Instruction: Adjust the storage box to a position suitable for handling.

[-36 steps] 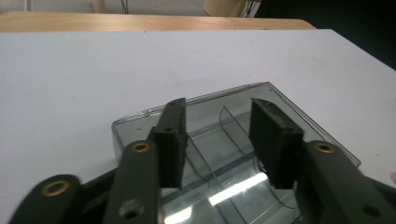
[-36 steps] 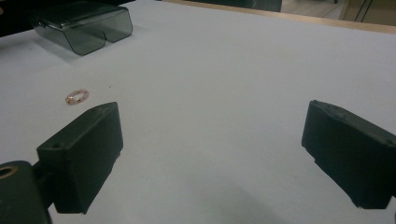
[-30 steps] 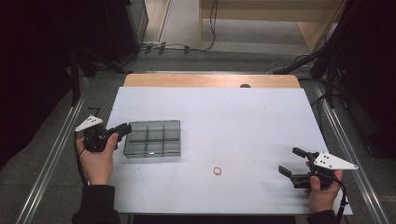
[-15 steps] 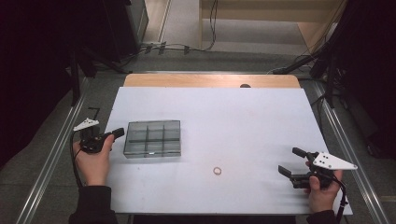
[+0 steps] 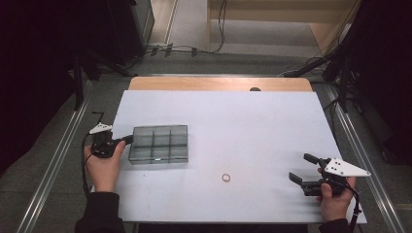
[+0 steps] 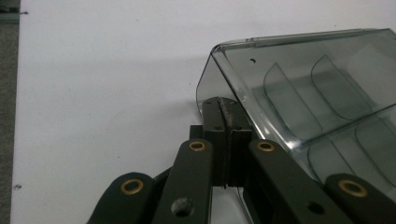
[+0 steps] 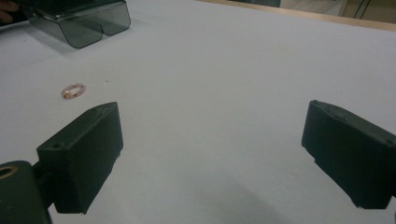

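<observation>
Left gripper (image 5: 127, 140) is clenched, its jaws pressed flat together with their tips against the near left corner of the smoky compartment box (image 5: 158, 143). From the left gripper view I cannot tell whether a thin edge of the box wall (image 6: 219, 84) is pinched between the pads or whether the closed tips merely butt against it; nothing thicker sits between them. I read this as bracing: holding that corner keeps the light plastic box from sliding on the smooth white table (image 5: 252, 121) while something is dropped into it. Its jaws have just been closing, and they met at the box corner. The box lies flat on the left part of the table, open side up, its dividers visible through the tinted walls. A small pink beaded ring (image 5: 226, 177) lies alone on the bare surface, well apart from the box and nearer the middle of the near edge. My right gripper (image 5: 305, 169) hovers low over the right side of the table with its jaws spread wide and nothing between them, aimed roughly toward the ring (image 7: 73, 90), which sits ahead and to the left of its left pad (image 7: 86, 149). That looks like a ready stance for picking the ring up.
</observation>
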